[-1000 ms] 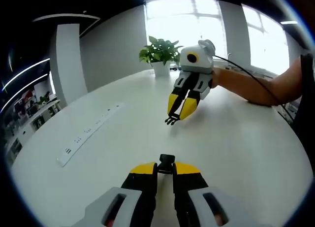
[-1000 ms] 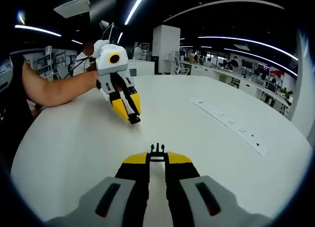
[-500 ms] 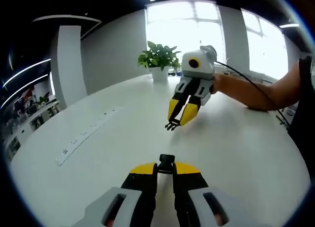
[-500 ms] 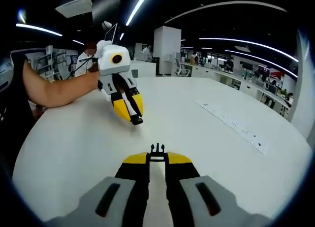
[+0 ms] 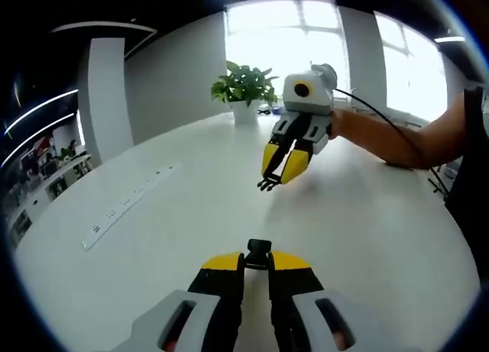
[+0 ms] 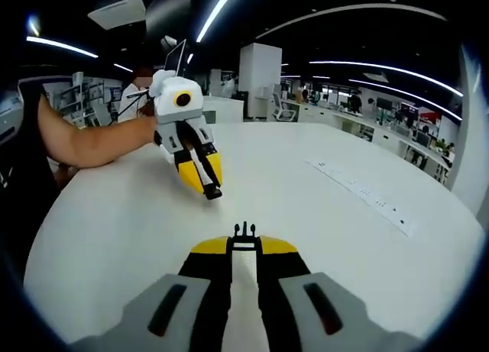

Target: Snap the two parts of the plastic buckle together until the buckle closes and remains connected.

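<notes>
The pronged half of the black buckle [image 6: 244, 231] is sticking out from the closed yellow tips of the right gripper [image 6: 244, 247], which is pinching it above the white table [image 6: 321, 214]. In the left gripper view, the same pronged half [image 5: 267, 185] is showing at the tips of the right gripper [image 5: 281, 163], coming in from the far right on a person's bare arm [image 5: 397, 142]. The socket half [image 5: 259, 250] is sitting clamped between the closed jaws of the left gripper [image 5: 259, 260]; in the right gripper view, it [image 6: 212, 192] is pointing toward the prongs from the left gripper [image 6: 202, 174], and the two halves are hanging apart, not touching. A white power strip [image 5: 126, 204] is lying on the table to the left, and a potted plant [image 5: 246, 89] is standing at its far edge by the bright window [image 5: 290, 39].
</notes>
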{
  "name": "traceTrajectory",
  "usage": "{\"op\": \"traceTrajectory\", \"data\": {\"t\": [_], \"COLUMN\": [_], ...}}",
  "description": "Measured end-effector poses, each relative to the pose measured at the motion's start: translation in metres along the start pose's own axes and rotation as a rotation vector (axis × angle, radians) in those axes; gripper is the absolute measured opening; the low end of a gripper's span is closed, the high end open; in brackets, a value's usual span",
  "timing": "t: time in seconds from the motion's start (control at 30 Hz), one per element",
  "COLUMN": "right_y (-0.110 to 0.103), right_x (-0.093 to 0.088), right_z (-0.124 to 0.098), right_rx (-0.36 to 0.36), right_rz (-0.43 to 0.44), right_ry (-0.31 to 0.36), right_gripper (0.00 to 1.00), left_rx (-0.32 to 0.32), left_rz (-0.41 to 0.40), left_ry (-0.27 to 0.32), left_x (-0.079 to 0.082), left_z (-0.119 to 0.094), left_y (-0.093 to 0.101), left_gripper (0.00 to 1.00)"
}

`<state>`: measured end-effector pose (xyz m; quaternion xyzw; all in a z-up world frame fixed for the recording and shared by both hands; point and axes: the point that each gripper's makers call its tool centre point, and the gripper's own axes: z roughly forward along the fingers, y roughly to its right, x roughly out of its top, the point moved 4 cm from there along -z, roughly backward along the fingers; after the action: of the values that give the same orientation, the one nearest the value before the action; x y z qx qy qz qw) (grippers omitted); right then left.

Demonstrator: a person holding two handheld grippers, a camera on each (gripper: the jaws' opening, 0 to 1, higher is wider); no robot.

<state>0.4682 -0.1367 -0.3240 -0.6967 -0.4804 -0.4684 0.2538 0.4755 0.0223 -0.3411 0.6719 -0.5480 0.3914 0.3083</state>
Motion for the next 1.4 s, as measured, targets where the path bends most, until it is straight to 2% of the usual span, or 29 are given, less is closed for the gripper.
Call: {"op": "traceTrajectory", "data": {"t": [1.27,1.4], "right_y": [-0.038,-0.043], "right_x": [0.010,0.011], "right_z": [-0.013,-0.015], "right_rx": [0.008,0.007], "right_rz": [-0.001,-0.005], "right_ry": [0.045,0.049], "right_gripper": [0.10,0.10], "left_rx": [-0.022,-0.024], "left_rz": [0.006,0.005], "left_ry": [0.010,0.014], "left_x": [0.003,0.003], "left_z": [-0.008,-0.012], "left_y": [0.031,0.043], "left_gripper": [0.10,0.10]}}
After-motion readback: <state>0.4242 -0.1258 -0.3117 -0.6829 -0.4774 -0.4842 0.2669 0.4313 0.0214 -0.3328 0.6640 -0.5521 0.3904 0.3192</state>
